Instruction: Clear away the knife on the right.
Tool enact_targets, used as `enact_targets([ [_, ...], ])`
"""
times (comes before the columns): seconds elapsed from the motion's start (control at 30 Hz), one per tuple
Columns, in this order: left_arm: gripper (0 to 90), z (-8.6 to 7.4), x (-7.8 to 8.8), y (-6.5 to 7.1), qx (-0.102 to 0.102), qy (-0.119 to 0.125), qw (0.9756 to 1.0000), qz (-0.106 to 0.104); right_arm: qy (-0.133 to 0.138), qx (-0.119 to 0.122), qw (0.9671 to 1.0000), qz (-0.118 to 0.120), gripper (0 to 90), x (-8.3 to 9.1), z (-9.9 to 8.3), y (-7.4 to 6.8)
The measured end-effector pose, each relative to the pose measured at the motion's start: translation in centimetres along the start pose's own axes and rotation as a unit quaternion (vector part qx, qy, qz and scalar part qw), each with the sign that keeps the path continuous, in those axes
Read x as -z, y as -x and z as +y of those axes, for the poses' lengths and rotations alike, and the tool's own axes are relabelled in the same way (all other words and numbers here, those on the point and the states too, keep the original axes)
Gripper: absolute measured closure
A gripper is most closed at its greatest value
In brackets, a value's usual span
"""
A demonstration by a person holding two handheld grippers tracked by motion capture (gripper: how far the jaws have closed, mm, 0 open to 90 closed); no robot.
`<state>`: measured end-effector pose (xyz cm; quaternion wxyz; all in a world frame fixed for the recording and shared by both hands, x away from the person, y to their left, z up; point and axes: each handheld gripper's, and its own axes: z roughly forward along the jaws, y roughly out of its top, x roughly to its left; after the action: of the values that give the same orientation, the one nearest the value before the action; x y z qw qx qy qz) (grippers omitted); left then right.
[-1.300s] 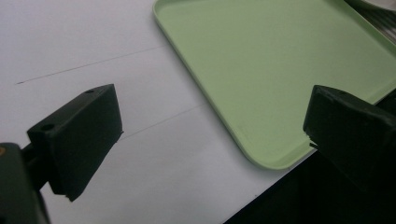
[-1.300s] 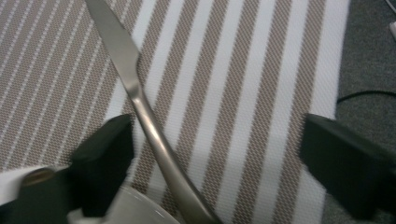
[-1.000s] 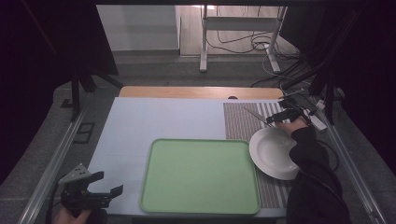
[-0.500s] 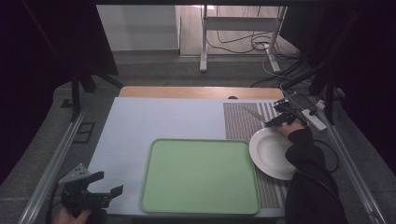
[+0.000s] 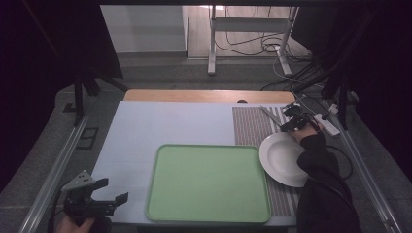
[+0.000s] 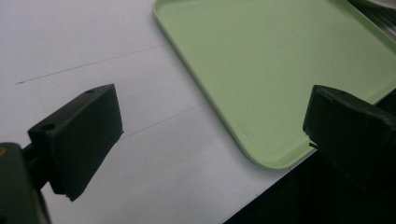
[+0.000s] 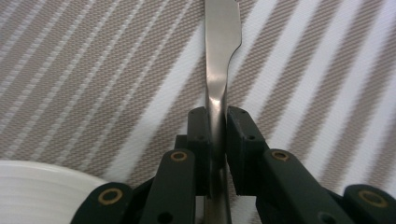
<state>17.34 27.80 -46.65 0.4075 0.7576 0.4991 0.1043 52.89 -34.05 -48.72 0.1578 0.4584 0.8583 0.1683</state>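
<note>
High view is showing the left gripper [image 5: 99, 196] at the lower left of the frame, hanging over the white surface [image 5: 170, 124] with its jaws standing wide apart and nothing between them. Right of it, the green tray [image 5: 209, 182] is lying bare, holding nothing. Further right, the white plate [image 5: 284, 160] is sitting on the striped mat [image 5: 250, 126], also with nothing in it. At the upper right, the right gripper [image 5: 286, 127] has just been closing, and its pads are now pressing on the metal utensil [image 7: 219, 70], which is lying flat on the mat just beyond the plate's rim. That utensil is looking thin, stiff, smooth and probably slippery, yet light; the narrow neck of the handle, where the gripper is pinching, seems a sound hold.
</note>
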Motion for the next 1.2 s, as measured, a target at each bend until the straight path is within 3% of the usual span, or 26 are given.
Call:
enact_targets([
  [0.17,4.6,0.0,0.0,0.0,0.0,0.0,1.0,0.0,0.012,-0.023,0.9996,0.008,80.9,0.7,-0.4,1.0],
  [0.67,4.6,0.0,0.0,0.0,0.0,-0.001,1.0,0.001,0.037,-0.075,0.9965,-0.002,81.0,3.1,-2.2,4.0],
  [1.2,4.7,0.0,0.0,0.0,0.0,-0.001,1.0,0.001,0.06,-0.093,0.9938,0.004,81.5,5.0,-2.8,5.1],
])
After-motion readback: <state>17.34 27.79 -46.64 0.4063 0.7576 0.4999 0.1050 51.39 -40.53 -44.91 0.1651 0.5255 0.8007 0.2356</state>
